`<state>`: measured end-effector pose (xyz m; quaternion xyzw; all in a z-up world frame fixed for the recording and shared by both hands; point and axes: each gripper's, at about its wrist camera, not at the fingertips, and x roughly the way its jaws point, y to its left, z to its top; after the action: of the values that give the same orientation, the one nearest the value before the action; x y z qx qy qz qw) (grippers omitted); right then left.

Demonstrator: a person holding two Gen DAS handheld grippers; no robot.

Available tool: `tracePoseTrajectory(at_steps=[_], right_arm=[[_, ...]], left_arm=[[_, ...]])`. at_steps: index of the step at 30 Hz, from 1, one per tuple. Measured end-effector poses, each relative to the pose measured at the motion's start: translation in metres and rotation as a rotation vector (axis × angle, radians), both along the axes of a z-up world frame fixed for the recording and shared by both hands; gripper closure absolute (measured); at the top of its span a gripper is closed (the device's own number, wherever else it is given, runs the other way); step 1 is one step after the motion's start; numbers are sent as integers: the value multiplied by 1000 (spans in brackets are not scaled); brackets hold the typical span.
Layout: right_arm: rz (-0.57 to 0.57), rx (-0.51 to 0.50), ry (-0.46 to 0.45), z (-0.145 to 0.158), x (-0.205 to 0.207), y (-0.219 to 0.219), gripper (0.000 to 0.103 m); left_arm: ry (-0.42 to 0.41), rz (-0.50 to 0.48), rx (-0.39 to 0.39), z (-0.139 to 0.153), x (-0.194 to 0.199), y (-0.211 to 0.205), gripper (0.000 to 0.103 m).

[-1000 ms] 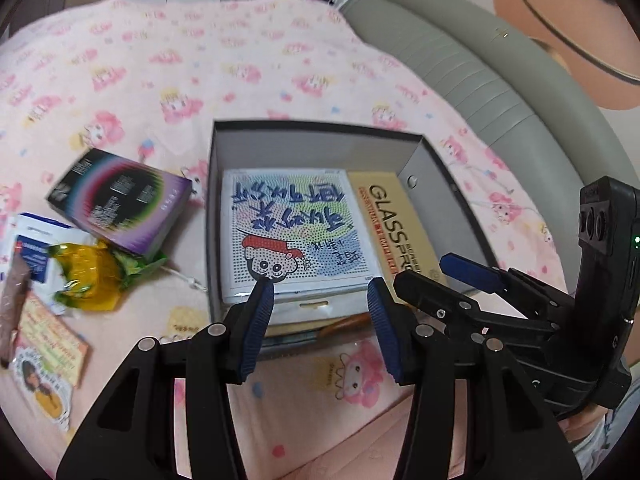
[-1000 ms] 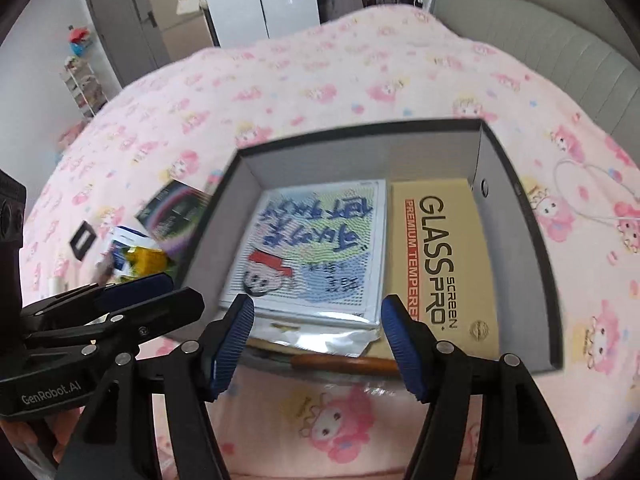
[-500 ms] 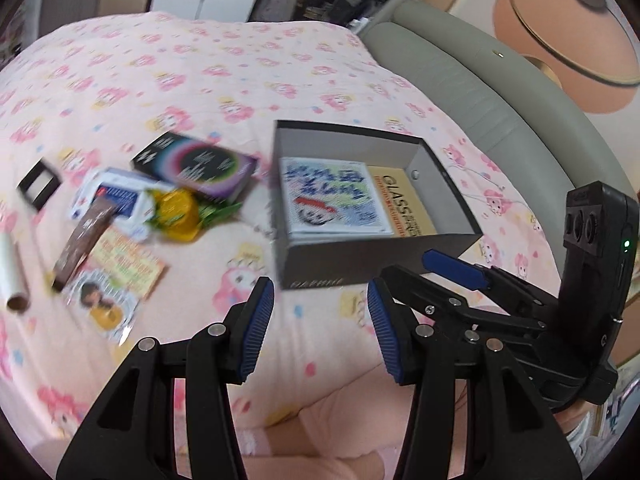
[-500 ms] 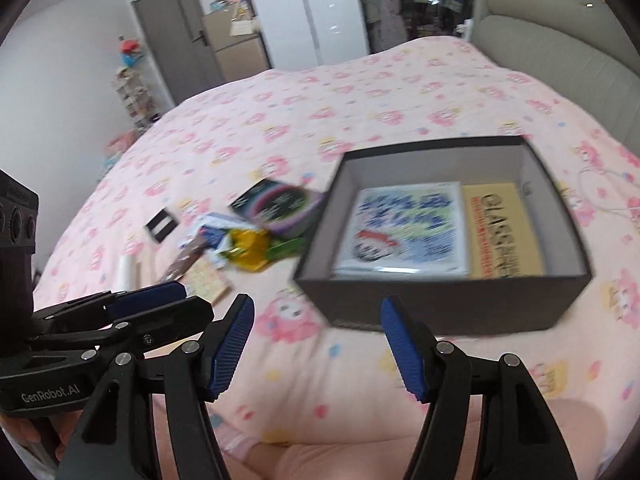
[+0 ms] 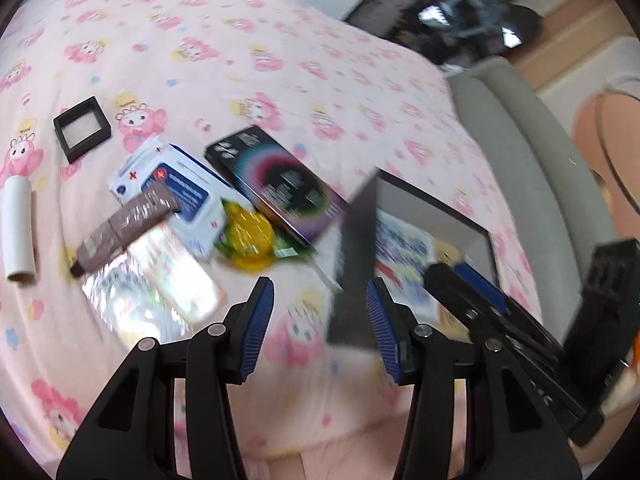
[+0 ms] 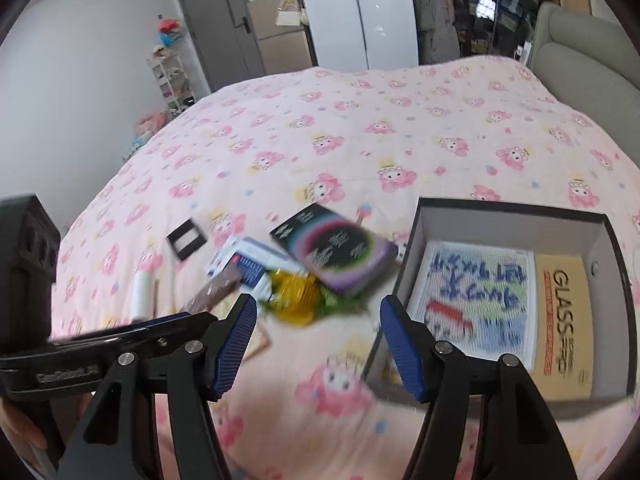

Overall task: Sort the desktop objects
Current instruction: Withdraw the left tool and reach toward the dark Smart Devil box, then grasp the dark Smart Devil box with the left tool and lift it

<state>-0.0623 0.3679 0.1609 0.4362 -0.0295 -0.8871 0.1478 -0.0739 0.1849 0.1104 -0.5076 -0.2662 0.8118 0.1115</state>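
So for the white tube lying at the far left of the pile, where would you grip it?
Take the white tube across its middle, coming from above with the jaws spanning its narrow width. It lies flat on the bedspread, apart from the other items, so both long sides look free.

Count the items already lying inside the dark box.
2: a cartoon-printed flat pack on the left, a yellow GLASS PRO package on the right of the box. Anything beneath them is hidden.

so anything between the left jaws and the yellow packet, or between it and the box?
Nothing visible blocks the left gripper: bare bedspread lies between its open jaws and the yellow packet. The dark purple box lies against the packet's far side; whether it overlaps is too blurred to tell. The grey box's near wall must be cleared.
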Motion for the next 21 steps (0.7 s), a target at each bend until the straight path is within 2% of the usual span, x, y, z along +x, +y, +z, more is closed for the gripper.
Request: tracePoseTrajectory(at_steps=[4, 8, 11, 15, 17, 21], right_arm=[[-45, -8, -110, -30, -29, -3, 41], [-47, 2, -144, -54, -42, -15, 43], [-68, -2, -184, -69, -62, -22, 46], [-105, 29, -205, -86, -85, -39, 46], [-135, 46, -212, -94, -95, -45, 46], [-268, 98, -196, -108, -104, -46, 46]], left_arm=[[-105, 15, 97, -38, -41, -2, 61], [-160, 49, 140, -68, -70, -11, 61], [-172, 69, 149, -77, -87, -24, 61], [-190, 106, 140, -90, -116, -44, 61], [-212, 108, 167, -104, -126, -46, 61], [-266, 95, 208, -130, -141, -39, 59]])
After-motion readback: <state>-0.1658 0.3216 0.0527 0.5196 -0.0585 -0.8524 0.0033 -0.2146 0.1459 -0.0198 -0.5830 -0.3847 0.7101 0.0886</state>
